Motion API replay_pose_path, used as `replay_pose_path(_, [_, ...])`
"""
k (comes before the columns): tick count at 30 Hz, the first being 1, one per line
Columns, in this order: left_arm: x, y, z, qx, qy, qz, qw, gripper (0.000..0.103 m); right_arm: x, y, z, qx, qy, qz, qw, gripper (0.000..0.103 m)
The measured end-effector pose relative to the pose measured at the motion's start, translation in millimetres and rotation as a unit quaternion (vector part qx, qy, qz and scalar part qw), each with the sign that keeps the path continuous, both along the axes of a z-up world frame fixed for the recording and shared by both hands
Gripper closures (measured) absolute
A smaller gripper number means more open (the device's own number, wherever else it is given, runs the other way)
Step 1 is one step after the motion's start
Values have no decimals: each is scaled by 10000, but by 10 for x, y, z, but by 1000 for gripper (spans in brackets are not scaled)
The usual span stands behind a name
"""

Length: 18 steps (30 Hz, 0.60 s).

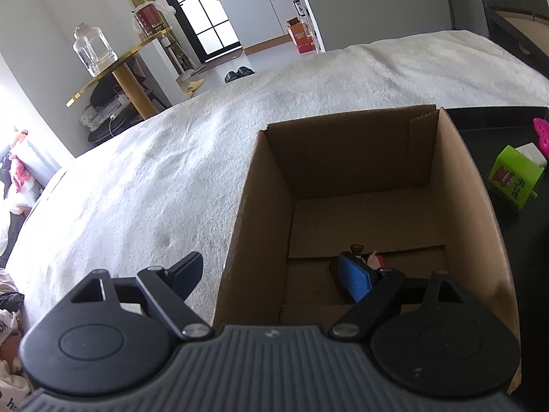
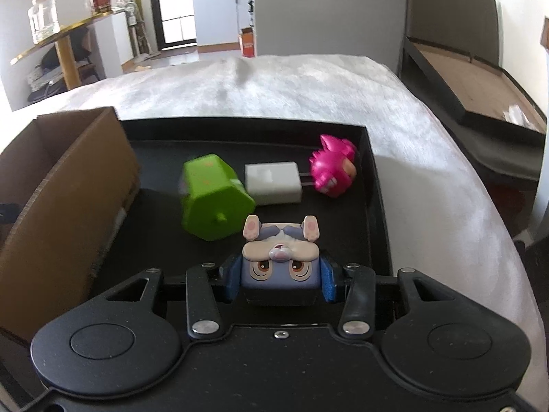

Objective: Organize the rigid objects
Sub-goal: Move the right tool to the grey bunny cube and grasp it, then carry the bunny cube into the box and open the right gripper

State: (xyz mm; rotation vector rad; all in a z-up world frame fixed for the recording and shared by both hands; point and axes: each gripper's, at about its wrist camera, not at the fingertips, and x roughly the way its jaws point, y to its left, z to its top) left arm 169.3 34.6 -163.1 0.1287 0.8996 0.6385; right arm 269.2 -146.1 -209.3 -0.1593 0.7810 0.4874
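Note:
My left gripper (image 1: 274, 276) is open and straddles the left wall of an open cardboard box (image 1: 473, 213); its right finger is inside the box, the left outside. A small figure (image 1: 372, 257) lies on the box floor behind that finger. My right gripper (image 2: 279, 283) is shut on a blue-grey rabbit figure (image 2: 279, 257), upside down, over the black tray (image 2: 377, 189). On the tray lie a green box toy (image 2: 214, 199), a white charger plug (image 2: 272, 182) and a pink toy (image 2: 333, 170).
The box and tray rest on a white fuzzy blanket (image 2: 308, 86) over a bed. The box (image 2: 68, 206) stands at the tray's left edge. A gold-edged table with a glass jar (image 1: 91, 49) stands beyond the bed. A dark bed frame (image 2: 480, 79) is at right.

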Motion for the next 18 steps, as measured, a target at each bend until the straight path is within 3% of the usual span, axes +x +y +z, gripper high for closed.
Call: replay_pose_path(18, [-147, 147, 23, -268, -284, 116, 9992, 18, -179, 380, 496, 582, -681, 655, 9938, 60])
